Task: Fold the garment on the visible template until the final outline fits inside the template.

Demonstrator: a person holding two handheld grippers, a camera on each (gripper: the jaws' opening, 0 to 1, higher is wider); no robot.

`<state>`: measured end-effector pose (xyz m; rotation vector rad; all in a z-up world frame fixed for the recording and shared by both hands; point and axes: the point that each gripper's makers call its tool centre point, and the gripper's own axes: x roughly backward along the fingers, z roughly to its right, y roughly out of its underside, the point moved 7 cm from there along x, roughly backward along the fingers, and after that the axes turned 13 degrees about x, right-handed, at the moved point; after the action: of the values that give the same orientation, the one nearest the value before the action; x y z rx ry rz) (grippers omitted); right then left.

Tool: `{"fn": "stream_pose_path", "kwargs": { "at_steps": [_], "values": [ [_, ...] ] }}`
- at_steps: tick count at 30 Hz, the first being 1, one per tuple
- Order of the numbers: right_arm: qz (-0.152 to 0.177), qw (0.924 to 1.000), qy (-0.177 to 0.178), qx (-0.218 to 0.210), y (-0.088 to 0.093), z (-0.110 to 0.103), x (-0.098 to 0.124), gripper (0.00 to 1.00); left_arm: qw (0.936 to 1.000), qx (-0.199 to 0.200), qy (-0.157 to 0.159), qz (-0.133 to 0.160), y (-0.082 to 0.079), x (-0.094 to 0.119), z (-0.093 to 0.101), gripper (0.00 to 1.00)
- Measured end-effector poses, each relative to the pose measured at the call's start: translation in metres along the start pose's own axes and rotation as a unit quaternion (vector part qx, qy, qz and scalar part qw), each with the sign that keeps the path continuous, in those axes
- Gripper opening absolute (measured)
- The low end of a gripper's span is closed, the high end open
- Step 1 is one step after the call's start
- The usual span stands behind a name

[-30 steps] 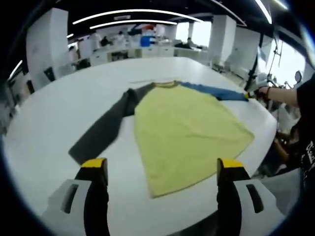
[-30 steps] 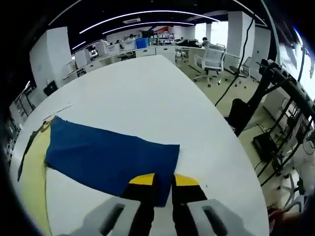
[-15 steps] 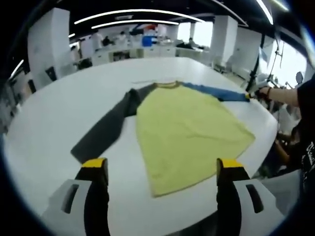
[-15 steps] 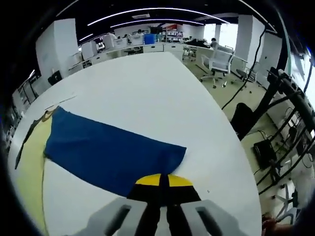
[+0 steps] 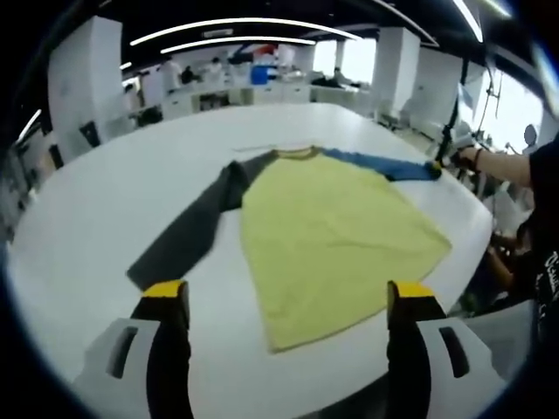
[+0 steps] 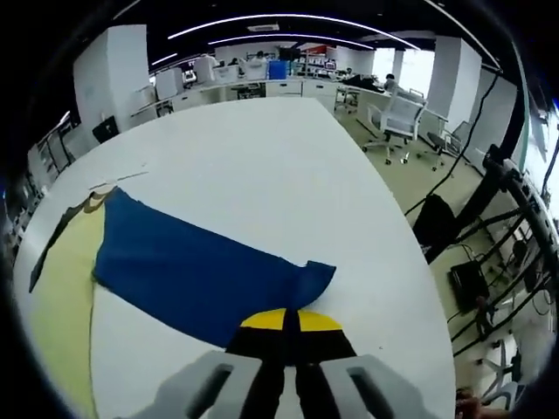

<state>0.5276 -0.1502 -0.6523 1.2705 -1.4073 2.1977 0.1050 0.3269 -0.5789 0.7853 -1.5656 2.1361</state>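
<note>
A long-sleeved shirt lies flat on the white table (image 5: pixel 79 218): yellow-green body (image 5: pixel 332 231), dark grey sleeve (image 5: pixel 188 231) stretched to the left, blue sleeve (image 5: pixel 384 163) to the right. My left gripper (image 5: pixel 288 305) hovers open above the shirt's near hem, holding nothing. In the right gripper view the blue sleeve (image 6: pixel 192 271) runs from the yellow body (image 6: pixel 61 297) to my right gripper (image 6: pixel 291 321), which is shut on the sleeve's cuff end; the cuff is slightly raised and rumpled there. In the left gripper view the right gripper (image 5: pixel 434 166) appears small at the blue cuff.
The table's rounded edge (image 6: pixel 419 288) drops off to the right, with an office chair (image 6: pixel 402 122) and cables on the floor beyond. A person's arm (image 5: pixel 502 166) reaches in at the right of the left gripper view. Desks and people stand at the back.
The right gripper's jaws closed on the blue cuff, and the cuff has lifted and bunched slightly. The left gripper has stayed still and open.
</note>
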Motion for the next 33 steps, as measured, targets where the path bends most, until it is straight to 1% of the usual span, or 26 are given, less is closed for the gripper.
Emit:
{"fn": "stream_pose_path", "kwargs": {
  "at_steps": [4, 13, 16, 19, 23, 24, 25, 27, 30, 33],
  "values": [
    [0.004, 0.9999, -0.013, 0.001, -0.011, -0.010, 0.005, 0.00, 1.0000, -0.002, 0.007, 0.003, -0.001, 0.000, 0.002, 0.92],
    [0.024, 0.9985, -0.041, 0.029, -0.040, -0.038, 0.012, 0.00, 0.9998, -0.008, 0.019, 0.004, -0.002, 0.001, 0.004, 0.94],
    [0.027, 0.9979, -0.047, 0.035, -0.046, -0.047, 0.013, 0.00, 0.9997, -0.014, 0.021, 0.006, -0.002, 0.001, 0.005, 0.95],
    [0.027, 0.9968, -0.058, 0.048, -0.053, -0.060, 0.014, 0.00, 0.9996, -0.014, 0.026, 0.004, -0.003, 0.001, 0.006, 0.94],
    [0.037, 0.9951, -0.072, 0.058, -0.061, -0.089, 0.027, 0.00, 0.9994, -0.018, 0.029, 0.006, -0.005, 0.001, 0.007, 0.95],
    [0.035, 0.9946, -0.075, 0.062, -0.063, -0.095, 0.024, 0.00, 0.9993, -0.018, 0.031, 0.006, -0.005, 0.001, 0.007, 0.95],
    [0.033, 0.9946, -0.075, 0.064, -0.066, -0.098, 0.020, 0.00, 0.9993, -0.017, 0.032, 0.005, -0.005, 0.001, 0.007, 0.95],
    [0.032, 0.9939, -0.079, 0.070, -0.069, -0.108, 0.023, 0.00, 0.9993, -0.017, 0.033, 0.005, -0.005, 0.001, 0.007, 0.95],
    [0.039, 0.9922, -0.092, 0.076, -0.076, -0.122, 0.026, 0.00, 0.9992, -0.018, 0.036, 0.005, -0.006, 0.000, 0.008, 0.95],
    [0.040, 0.9912, -0.098, 0.080, -0.081, -0.131, 0.026, 0.00, 0.9991, -0.020, 0.038, 0.003, -0.006, 0.000, 0.009, 0.96]
  ]
}}
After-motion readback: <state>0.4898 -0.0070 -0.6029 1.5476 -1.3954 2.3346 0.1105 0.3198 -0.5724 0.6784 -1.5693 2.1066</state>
